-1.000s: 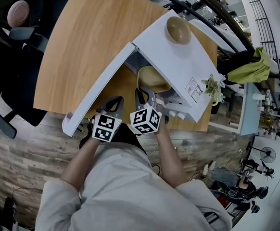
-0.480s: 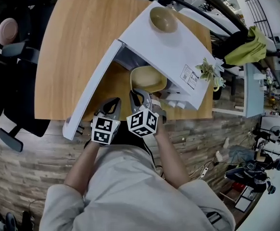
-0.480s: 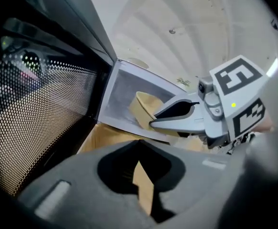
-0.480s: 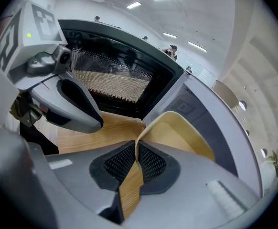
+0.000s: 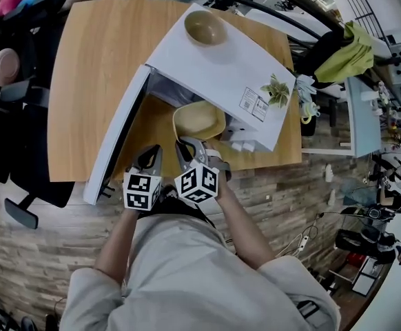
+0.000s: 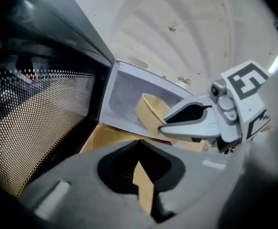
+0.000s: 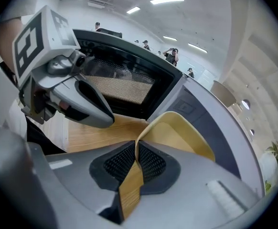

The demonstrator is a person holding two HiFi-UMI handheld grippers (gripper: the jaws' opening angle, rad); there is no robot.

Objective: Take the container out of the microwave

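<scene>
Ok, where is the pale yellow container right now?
Head view, centre: the pale yellow bowl-shaped container sits at the mouth of the white microwave, just right of its open door, its near rim clamped in the right gripper.

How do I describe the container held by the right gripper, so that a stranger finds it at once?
On the wooden table stands a white microwave with its door swung open. At its opening is a pale yellow container, its near rim pinched by the right gripper. The other vessel, a darker tan bowl, rests on the microwave's roof instead.
</scene>
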